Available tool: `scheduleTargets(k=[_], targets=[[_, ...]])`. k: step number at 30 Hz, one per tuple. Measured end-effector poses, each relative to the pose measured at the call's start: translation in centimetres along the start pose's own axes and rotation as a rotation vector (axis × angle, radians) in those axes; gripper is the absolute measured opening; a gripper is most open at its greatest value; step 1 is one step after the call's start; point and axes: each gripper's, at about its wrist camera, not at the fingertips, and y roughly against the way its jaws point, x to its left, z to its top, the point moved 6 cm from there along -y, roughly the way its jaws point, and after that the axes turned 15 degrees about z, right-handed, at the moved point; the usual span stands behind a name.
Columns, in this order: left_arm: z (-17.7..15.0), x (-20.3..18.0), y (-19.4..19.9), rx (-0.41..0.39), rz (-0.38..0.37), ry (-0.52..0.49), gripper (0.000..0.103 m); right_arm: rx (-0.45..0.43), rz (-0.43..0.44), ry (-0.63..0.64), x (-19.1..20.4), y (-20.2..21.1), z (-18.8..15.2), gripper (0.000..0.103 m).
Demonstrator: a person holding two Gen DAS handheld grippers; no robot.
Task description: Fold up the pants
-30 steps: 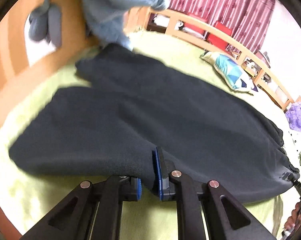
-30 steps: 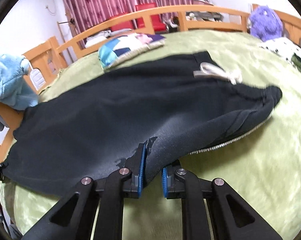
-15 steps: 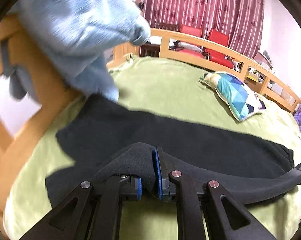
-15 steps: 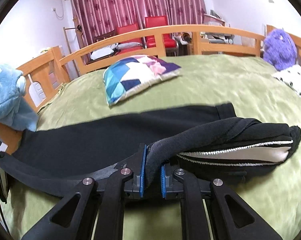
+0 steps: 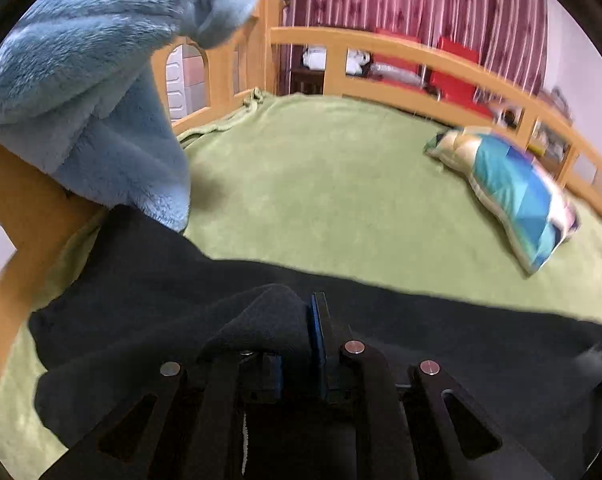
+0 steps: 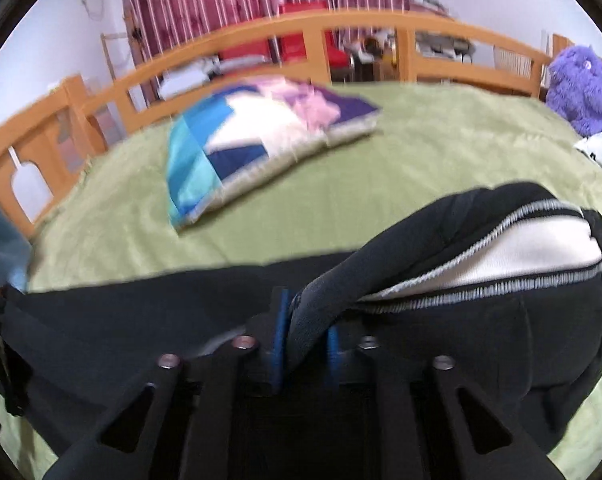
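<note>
One pair of black fleece pants (image 5: pixel 149 292), one patchwork geometric cushion (image 6: pixel 261 136), one green bed blanket (image 5: pixel 321 184). One blue plush toy (image 5: pixel 89 92), one purple plush toy (image 6: pixel 577 88). Two red chairs (image 5: pixel 457 68).

The pants (image 5: pixel 149 300) are thick black cloth with a matt, fleecy nap; at the waist (image 6: pixel 501 256) the inside shows a smooth pale lining edged with coarse grey-white stitching. The bed cover (image 5: pixel 321 184) is green cloth, soft and slightly fuzzy. On the left hangs a pale blue plush (image 5: pixel 85 92), long-piled and fluffy. The bed rail (image 5: pixel 441 64) is smooth light wood with a dull sheen. The pillow (image 6: pixel 261 140) is patchwork cloth. At far right sits a shaggy purple plush (image 6: pixel 581 88). Each tool (image 5: pixel 297 344) (image 6: pixel 305 336) is matt black plastic with blue rubbery pads (image 5: pixel 317 332) and shiny metal pins (image 5: pixel 352 347).
</note>
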Motion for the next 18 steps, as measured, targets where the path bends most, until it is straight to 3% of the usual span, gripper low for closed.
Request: scheduleTargets(k=[1,3,5,8,13,18], targets=[[-0.3,-0.1,0.3,0.005,0.008,-0.019,0.020,0.023,-0.010,0.002,-0.1,-0.4,-0.7,0.040],[-1.1,-0.2,1.6,0.002,-0.011,-0.053,0.040,0.037,-0.014,0.012,0.2,0.0,-2.0,0.045],[-1.9,0.0,3.3,-0.017,-0.028,-0.066,0.065,0.026,-0.019,0.022,0.6,1.4,-2.9,0.056],[-3.3,0.9,6.4,-0.042,-0.046,-0.078,0.069,0.025,-0.020,0.011,0.5,4.7,-5.5,0.061],[-8.1,2.8,9.7,0.034,-0.136,-0.047,0.073,0.070,-0.041,-0.012,-0.8,9.0,-11.2,0.062],[-13.0,3.9,9.5,0.123,-0.175,-0.006,0.073,0.089,-0.043,-0.108,-4.0,11.6,-16.1,0.063]])
